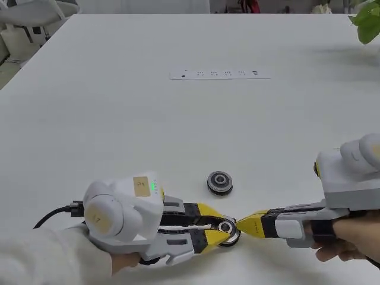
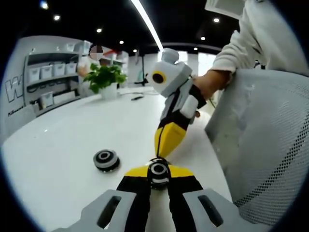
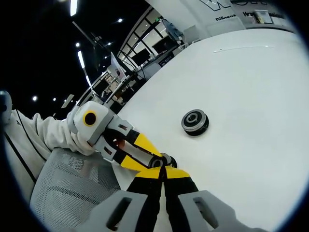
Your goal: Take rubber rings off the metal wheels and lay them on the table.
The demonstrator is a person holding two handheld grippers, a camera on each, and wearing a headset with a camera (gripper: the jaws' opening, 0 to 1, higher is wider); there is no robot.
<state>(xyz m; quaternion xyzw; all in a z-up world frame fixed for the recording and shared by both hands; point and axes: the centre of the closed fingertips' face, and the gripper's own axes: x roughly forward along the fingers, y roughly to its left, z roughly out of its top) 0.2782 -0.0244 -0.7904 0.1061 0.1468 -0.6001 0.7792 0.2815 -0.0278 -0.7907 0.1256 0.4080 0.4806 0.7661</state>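
A small metal wheel with a black rubber ring is held just above the white table's near edge, with my left gripper shut on it. My right gripper comes in from the right with its yellow jaws closed together, their tips pinching the ring at the wheel's rim. A second wheel, rubber ring still on it, lies flat on the table a little beyond both grippers.
A white power strip lies further back at the table's middle. A potted plant stands at the far right corner. A grey mesh chair sits close behind the table's near edge.
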